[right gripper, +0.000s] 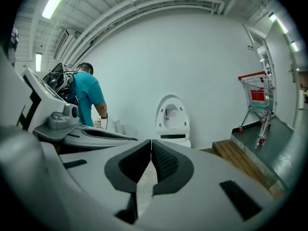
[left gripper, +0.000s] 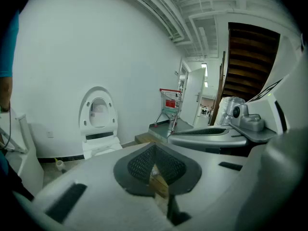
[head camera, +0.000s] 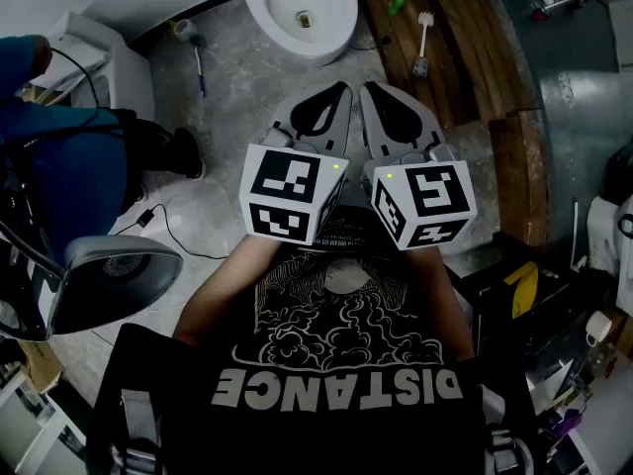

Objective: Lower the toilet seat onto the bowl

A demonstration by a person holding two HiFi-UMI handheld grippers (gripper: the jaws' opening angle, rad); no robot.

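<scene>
A white toilet (head camera: 297,8) stands at the far end of the floor, its bowl open to the head view. Its seat and lid (left gripper: 98,114) stand upright against the white wall and show again in the right gripper view (right gripper: 172,117). My left gripper (head camera: 334,97) and right gripper (head camera: 374,97) are held side by side in front of my chest, well short of the toilet. Both point toward it, slightly downward. The left gripper's (left gripper: 154,150) jaws are shut with nothing between them. So are the right gripper's (right gripper: 151,146).
A wooden platform (head camera: 465,47) runs along the toilet's right, with a white brush (head camera: 423,43) on it. A blue-handled brush (head camera: 198,62) and a cable (head camera: 168,231) lie on the floor at left. A person in blue (right gripper: 86,100) stands at left. A red shopping cart (right gripper: 257,100) is at right.
</scene>
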